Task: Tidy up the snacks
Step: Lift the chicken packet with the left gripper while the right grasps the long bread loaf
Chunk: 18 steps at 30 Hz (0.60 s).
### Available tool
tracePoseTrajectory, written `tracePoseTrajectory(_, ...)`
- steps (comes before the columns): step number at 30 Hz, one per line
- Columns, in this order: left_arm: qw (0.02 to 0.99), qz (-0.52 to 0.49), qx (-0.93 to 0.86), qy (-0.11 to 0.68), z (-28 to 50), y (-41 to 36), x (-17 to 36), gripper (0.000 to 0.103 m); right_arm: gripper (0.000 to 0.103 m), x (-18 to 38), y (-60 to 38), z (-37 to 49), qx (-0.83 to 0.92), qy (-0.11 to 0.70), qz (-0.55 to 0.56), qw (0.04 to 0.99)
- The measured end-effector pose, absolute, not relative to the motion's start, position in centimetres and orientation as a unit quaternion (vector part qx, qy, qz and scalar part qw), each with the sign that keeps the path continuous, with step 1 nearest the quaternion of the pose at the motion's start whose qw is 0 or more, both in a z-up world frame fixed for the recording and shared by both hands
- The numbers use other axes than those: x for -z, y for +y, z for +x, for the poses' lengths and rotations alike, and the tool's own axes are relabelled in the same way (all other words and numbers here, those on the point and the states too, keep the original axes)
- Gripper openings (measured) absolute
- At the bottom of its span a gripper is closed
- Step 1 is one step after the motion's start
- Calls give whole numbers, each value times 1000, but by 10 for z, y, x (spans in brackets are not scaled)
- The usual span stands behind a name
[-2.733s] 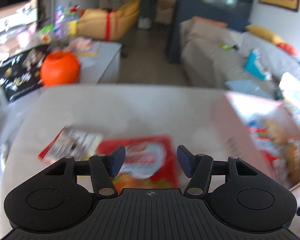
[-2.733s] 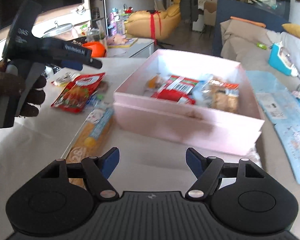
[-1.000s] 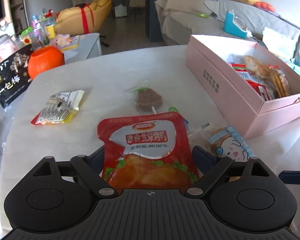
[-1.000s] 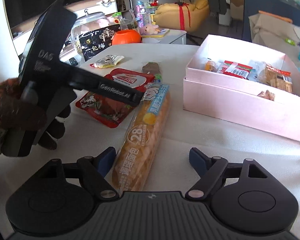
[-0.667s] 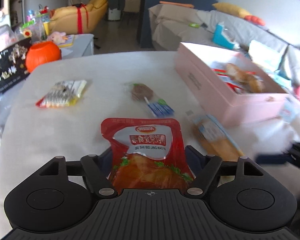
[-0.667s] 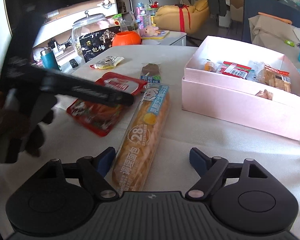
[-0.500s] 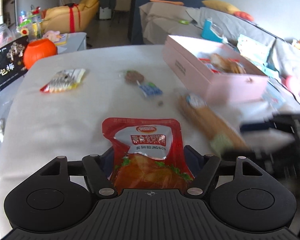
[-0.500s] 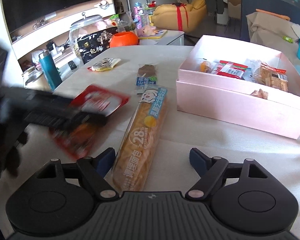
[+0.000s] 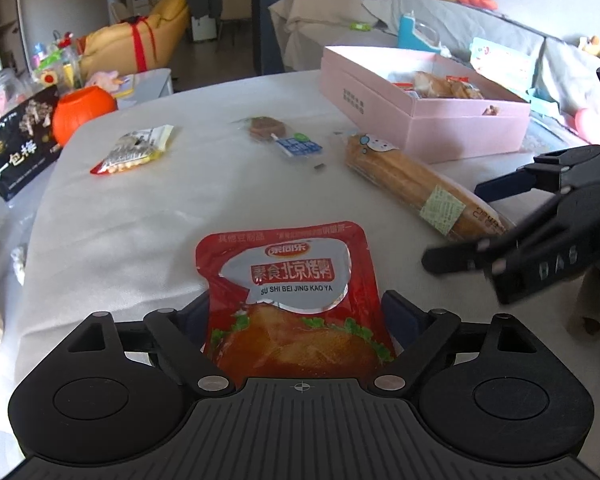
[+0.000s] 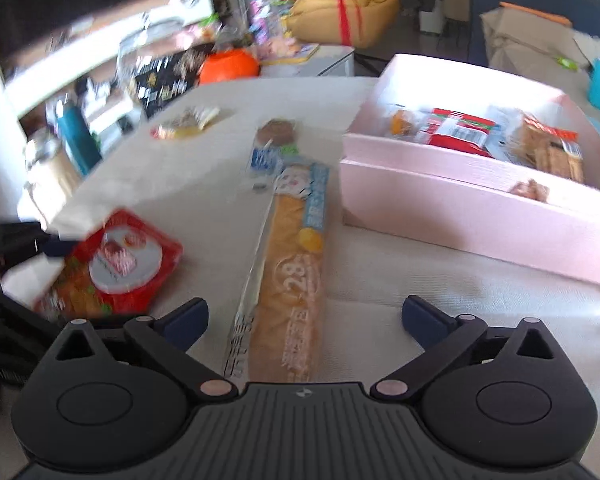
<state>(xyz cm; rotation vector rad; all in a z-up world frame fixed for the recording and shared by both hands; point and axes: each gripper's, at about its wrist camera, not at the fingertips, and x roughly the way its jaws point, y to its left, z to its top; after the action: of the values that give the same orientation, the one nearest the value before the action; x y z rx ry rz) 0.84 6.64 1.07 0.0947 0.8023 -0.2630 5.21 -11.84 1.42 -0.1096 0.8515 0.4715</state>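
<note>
While the left hand-held gripper (image 9: 296, 312) grips the red pouch (image 9: 290, 292) above the counter (image 9: 148, 216), the right hand-held gripper (image 10: 304, 316) hangs spread over the bread loaf (image 10: 294, 280), so the next move is probably carrying the pouch into the pink box (image 9: 440, 120).

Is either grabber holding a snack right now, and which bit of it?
The left gripper pinches the red snack pouch at its bottom end. The right gripper is open, holding nothing.
</note>
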Motion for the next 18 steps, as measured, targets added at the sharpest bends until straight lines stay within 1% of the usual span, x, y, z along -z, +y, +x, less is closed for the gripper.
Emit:
tracePoseTrajectory(2, 914, 45, 126, 384, 7, 66, -10, 90, 103, -15, -111, 50, -229, 418, -88, 875)
tracePoseTrajectory(4, 915, 44, 124, 381, 6, 66, -9, 91, 102, -17, -110, 51, -236, 427, -98, 868)
tracePoseTrajectory(5, 915, 43, 123, 381, 6, 65, -9, 91, 96, -19, -110, 54, -238, 431, -96, 865)
tracePoseTrajectory(6, 915, 43, 123, 381, 6, 66, -9, 91, 93, -22, -111, 57, -239, 430, -89, 866)
tracePoseTrajectory(10, 915, 39, 121, 383, 8, 66, -10, 92, 90, -33, -109, 74, -237, 416, -51, 876)
tracePoseTrajectory(12, 916, 38, 118, 382, 8, 66, -9, 92, 81, -32, -103, 82, -227, 417, -49, 879)
tracePoseTrajectory(14, 917, 39, 115, 381, 8, 65, -9, 92, 61, -28, -95, 84, -218, 416, -68, 880)
tracePoseTrajectory(15, 917, 39, 114, 381, 8, 64, -9, 93, 58, -26, -93, 82, -215, 414, -78, 881)
tracePoseTrajectory(17, 917, 39, 113, 381, 8, 64, -9, 93, 36, -27, -94, 71, -219, 404, -89, 883)
tracePoseTrajectory(18, 917, 39, 114, 381, 7, 64, -9, 93, 34, -30, -98, 65, -230, 407, -86, 880)
